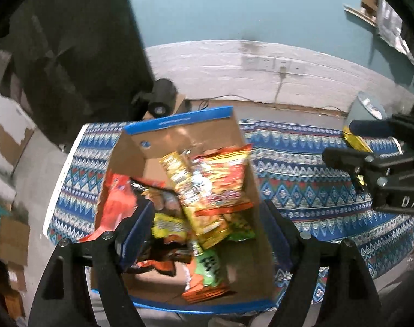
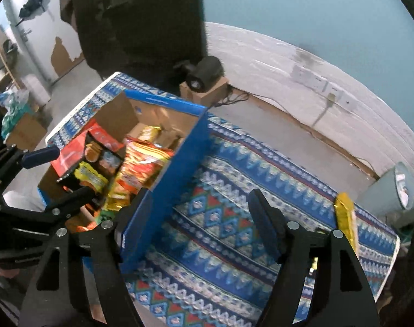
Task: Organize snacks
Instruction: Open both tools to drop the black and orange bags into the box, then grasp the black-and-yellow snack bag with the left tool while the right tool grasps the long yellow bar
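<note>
I'm holding both grippers, left gripper (image 1: 207, 229) and right gripper (image 2: 200, 226), released and empty by the box (image 2: 179, 163); I'm lining up squarely on the gold packet (image 2: 346, 218) beyond its right wall.

Cardboard box (image 1: 141, 147): raw brown, matt inside; outer walls and rim printed blue, slightly satin. Snack packets (image 1: 220, 179) in it were glossy plastic film, crinkled, catching light. Gold packet (image 2: 344, 218) looked like shiny foil. Tablecloth (image 2: 234, 169) was woven cloth, matt, patterned. Left gripper (image 1: 209, 226) and right gripper (image 2: 201, 226): matt black plastic frames, bright metal screw heads, blue pads dull like rubber. Rear wall (image 1: 207, 62) was rough and white.
</note>
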### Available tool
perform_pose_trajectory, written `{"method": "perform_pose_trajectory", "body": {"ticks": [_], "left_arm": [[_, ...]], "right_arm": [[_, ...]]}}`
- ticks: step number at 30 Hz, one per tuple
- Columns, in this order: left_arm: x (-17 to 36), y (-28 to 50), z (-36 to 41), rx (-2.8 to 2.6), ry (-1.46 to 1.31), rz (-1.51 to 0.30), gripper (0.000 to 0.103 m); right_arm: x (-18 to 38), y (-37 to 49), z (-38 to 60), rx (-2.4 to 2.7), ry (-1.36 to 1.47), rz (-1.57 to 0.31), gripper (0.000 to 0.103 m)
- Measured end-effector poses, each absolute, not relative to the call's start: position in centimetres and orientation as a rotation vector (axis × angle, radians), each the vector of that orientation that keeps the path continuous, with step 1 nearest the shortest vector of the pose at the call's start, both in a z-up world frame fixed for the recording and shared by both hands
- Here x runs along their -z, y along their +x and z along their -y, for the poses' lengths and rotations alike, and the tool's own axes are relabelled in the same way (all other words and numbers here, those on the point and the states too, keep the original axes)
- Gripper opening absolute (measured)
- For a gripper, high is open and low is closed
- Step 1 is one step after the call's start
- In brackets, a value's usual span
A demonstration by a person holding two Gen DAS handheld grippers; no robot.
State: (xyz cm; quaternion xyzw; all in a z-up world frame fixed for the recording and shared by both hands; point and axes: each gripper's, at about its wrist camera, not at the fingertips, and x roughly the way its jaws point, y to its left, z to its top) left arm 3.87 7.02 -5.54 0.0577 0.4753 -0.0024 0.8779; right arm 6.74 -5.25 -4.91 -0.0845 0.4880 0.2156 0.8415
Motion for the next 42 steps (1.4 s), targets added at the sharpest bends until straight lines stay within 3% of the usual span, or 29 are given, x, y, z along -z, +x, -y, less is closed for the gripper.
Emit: {"method": "perform_pose_trajectory", "body": {"ticks": [24, 42], "left_arm": [[6.7, 6.1, 7.8, 0.26, 0.252, -1.027, 0.081], [12.7, 12.1, 15.9, 0.277, 0.384, -1.1, 0.081]], "right_arm": [[5.6, 4.6, 22.3, -0.2, -0.095, -1.043, 0.075], [12.6, 9.4, 30.4, -0.121, -0.083, -1.139, 0.075]]}}
